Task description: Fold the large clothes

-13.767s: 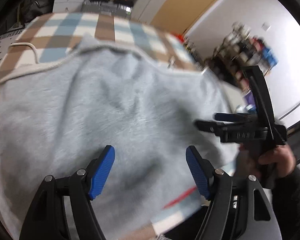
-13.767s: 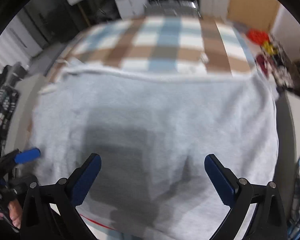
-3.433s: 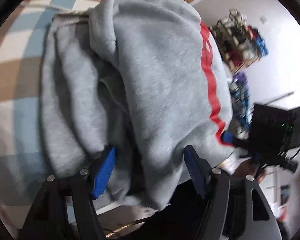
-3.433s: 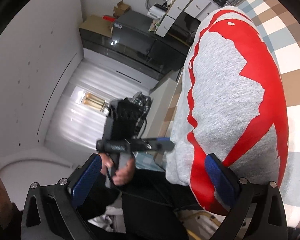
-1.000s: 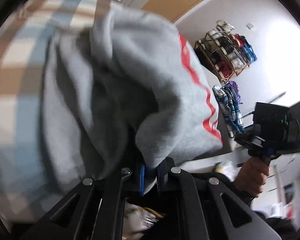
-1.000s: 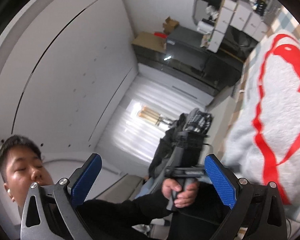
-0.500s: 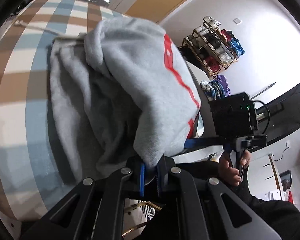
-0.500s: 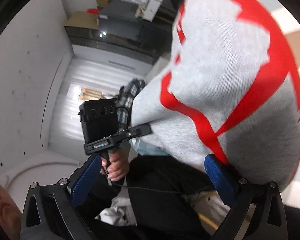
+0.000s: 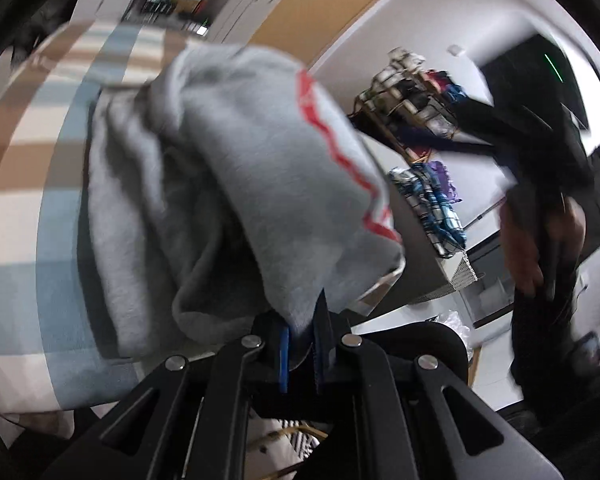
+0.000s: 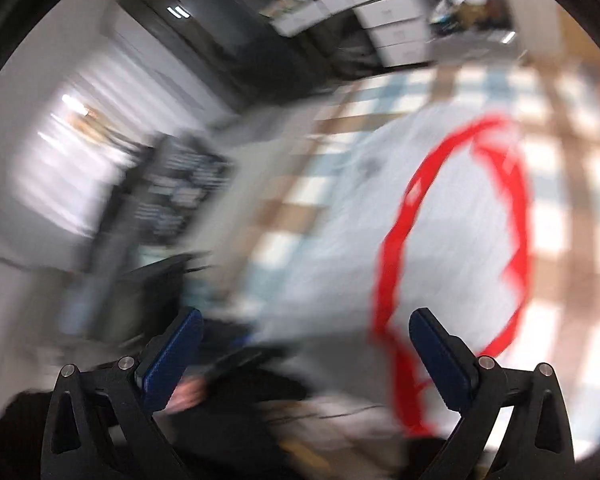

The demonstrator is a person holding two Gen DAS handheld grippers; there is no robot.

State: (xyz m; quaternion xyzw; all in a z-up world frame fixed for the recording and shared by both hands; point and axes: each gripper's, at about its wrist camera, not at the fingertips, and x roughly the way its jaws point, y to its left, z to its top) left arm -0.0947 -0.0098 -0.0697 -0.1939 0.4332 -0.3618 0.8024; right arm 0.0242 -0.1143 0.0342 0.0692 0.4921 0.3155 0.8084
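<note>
Sweatshirt point(image 9: 236, 184), grey with a red print, bunched in a thick heap on the checked table point(image 9: 32, 168), near its front edge. Looks partway folded at best: doubled over itself, but lumpy, nothing squared off yet. Left gripper point(image 9: 300, 344) pinching a hem corner tight, cloth draped up from the pads. Right gripper point(image 10: 304, 356) spread wide, nothing in it, hanging above the printed side, view super blurry. Still to do: flatten the bundle, line up edges, probably one more fold before calling it done.
</note>
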